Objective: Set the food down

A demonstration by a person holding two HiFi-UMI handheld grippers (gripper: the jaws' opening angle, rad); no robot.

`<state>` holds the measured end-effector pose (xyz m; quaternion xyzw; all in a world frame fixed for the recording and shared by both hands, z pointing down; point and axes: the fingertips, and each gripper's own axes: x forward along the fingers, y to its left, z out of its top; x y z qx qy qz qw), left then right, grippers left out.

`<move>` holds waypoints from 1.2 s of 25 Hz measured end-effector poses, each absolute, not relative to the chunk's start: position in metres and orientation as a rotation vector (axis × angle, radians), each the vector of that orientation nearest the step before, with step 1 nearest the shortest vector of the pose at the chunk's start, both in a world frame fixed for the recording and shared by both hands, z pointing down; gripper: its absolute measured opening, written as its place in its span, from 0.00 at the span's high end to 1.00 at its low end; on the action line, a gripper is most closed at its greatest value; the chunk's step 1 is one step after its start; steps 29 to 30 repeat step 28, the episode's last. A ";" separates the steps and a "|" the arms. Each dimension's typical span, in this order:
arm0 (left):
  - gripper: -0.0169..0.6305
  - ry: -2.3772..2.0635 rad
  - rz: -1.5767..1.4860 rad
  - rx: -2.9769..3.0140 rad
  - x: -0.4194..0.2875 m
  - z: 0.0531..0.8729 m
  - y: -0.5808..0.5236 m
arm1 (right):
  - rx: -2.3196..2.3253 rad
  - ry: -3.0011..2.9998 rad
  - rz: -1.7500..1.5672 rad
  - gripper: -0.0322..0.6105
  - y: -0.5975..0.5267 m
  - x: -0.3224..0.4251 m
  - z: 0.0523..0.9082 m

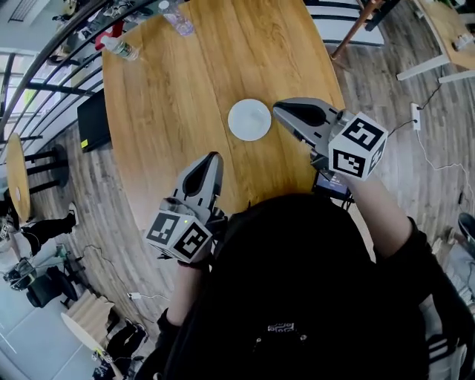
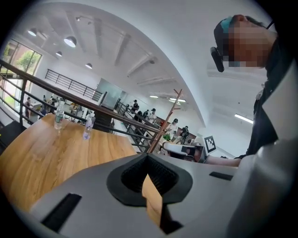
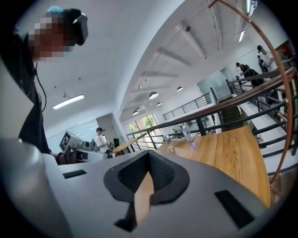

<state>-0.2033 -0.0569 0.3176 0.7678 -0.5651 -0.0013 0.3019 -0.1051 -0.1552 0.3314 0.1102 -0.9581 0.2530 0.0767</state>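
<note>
Dark hair and black-clad shoulders of the person [image 1: 297, 297] fill the bottom of the head view, an arm reaching forward on each side. The left gripper [image 1: 214, 157] hangs over the near edge of the round wooden table [image 1: 185, 82], pointing toward its middle. Its fingers are clenched tip to tip with nothing between them; the left gripper view shows only a sliver of tabletop past the pads. The right gripper [image 1: 277, 107] reaches in from the right edge, its tip just beside the right rim of a white plate [image 1: 249, 119]. Whether it touches the plate cannot be told. Its fingers are also pressed together and empty, as the right gripper view shows. The plate lies flat on the table, a little right of the middle, its face plain white. No view lets me tell what the food is. Two clear plastic bottles [image 1: 119, 49] [image 1: 177, 16] stand apart from each other at the far edge, well away from the plate.
</note>
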 end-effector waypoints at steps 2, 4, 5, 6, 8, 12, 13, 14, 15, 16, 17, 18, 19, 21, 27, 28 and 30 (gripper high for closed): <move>0.98 -1.467 -0.006 2.089 -0.198 0.309 -0.068 | 0.355 -2.939 0.771 0.92 -0.161 -0.087 0.306; 0.97 -1.431 -0.003 2.136 -0.192 0.302 -0.076 | 0.352 -3.009 0.722 0.92 -0.160 -0.073 0.282; 0.97 -1.416 0.000 2.156 -0.190 0.300 -0.079 | 0.340 -3.036 0.686 0.92 -0.158 -0.067 0.273; 0.97 -1.403 0.003 2.172 -0.188 0.298 -0.082 | 0.329 -3.059 0.660 0.92 -0.156 -0.062 0.265; 0.97 -1.379 0.013 2.201 -0.184 0.295 -0.086 | 0.320 -3.099 0.657 0.92 -0.152 -0.053 0.253; 0.97 -1.344 0.022 2.239 -0.176 0.293 -0.089 | 0.359 -3.127 0.645 0.92 -0.146 -0.042 0.245; 0.97 -1.338 0.022 2.244 -0.174 0.293 -0.089 | 0.368 -3.126 0.635 0.92 -0.144 -0.039 0.245; 0.97 -1.331 0.023 2.249 -0.170 0.294 -0.089 | 0.376 -3.124 0.627 0.92 -0.142 -0.037 0.245; 0.98 -1.323 0.024 2.254 -0.166 0.294 -0.090 | 0.383 -3.122 0.621 0.92 -0.140 -0.034 0.245; 0.97 -1.314 0.025 2.259 -0.162 0.294 -0.090 | 0.390 -3.120 0.618 0.92 -0.139 -0.031 0.245; 0.98 -1.306 0.027 2.263 -0.159 0.294 -0.090 | 0.394 -3.118 0.617 0.92 -0.139 -0.030 0.245; 0.98 -1.299 0.027 2.266 -0.157 0.294 -0.090 | 0.397 -3.117 0.617 0.92 -0.139 -0.029 0.246; 0.98 -1.295 0.028 2.268 -0.156 0.295 -0.090 | 0.398 -3.116 0.616 0.92 -0.139 -0.029 0.246; 0.98 -1.290 0.028 2.268 -0.155 0.295 -0.088 | 0.395 -3.115 0.612 0.92 -0.138 -0.030 0.246; 0.98 -1.296 0.031 2.252 -0.162 0.299 -0.082 | 0.367 -3.118 0.598 0.92 -0.135 -0.041 0.243; 0.98 -1.297 0.032 2.248 -0.163 0.300 -0.083 | 0.362 -3.118 0.596 0.92 -0.136 -0.042 0.243; 0.98 -1.297 0.032 2.248 -0.163 0.300 -0.083 | 0.362 -3.118 0.596 0.92 -0.136 -0.042 0.243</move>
